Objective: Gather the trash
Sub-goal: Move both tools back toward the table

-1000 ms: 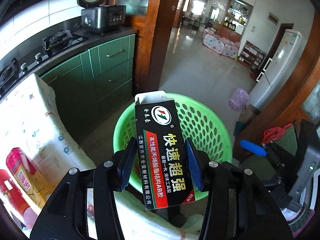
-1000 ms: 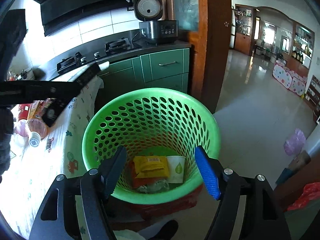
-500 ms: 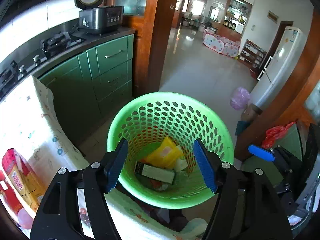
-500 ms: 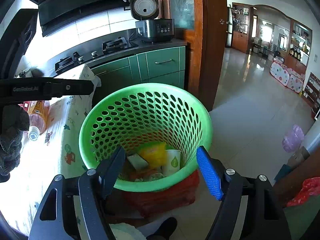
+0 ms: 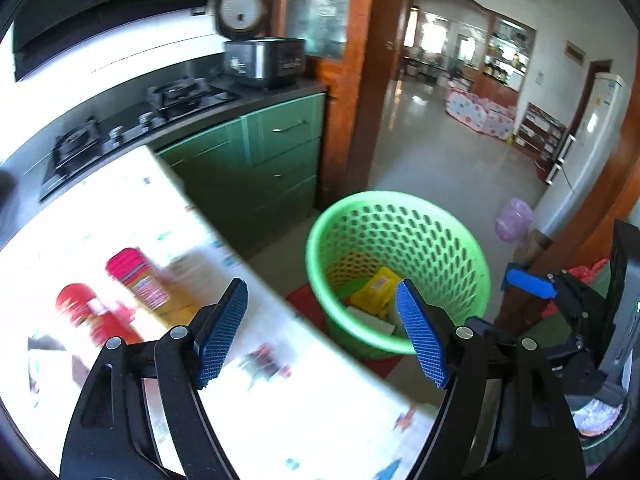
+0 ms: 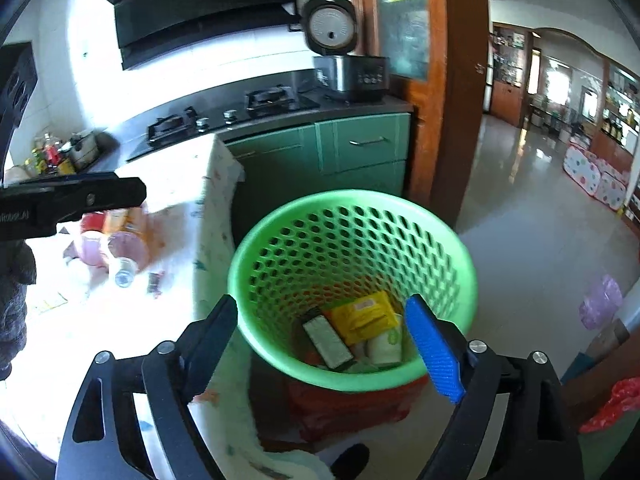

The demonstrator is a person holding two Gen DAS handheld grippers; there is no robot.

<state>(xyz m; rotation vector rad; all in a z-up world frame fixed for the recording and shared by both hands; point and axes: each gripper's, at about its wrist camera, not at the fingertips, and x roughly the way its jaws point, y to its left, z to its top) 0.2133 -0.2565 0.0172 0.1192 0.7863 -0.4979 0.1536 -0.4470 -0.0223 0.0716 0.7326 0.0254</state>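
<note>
A green perforated basket (image 6: 276, 236) stands on the floor beside the table; it also shows in the left wrist view (image 5: 320, 236). Inside lie a black glue box (image 6: 327, 338), a yellow packet (image 6: 364, 318) and a white paper cup (image 6: 386, 346). My left gripper (image 5: 320, 334) is open and empty over the table's edge, left of the basket. My right gripper (image 6: 332, 344) is open and empty above the basket's near rim. On the table lie a red can (image 5: 86, 314), an orange-red packet (image 5: 146, 286) and a clear bottle (image 6: 124, 264).
The table has a white patterned cloth (image 5: 300, 412). Green cabinets (image 6: 360, 148) with a stove (image 6: 224, 114) and a rice cooker (image 6: 344, 60) stand behind. A wooden door frame (image 6: 460, 100) opens to a tiled hall. Red bags (image 6: 612, 404) lie at right.
My left gripper opened and let go of the black glue box, which fell into the basket. It then swung left, back over the table. My right gripper stayed open above the basket.
</note>
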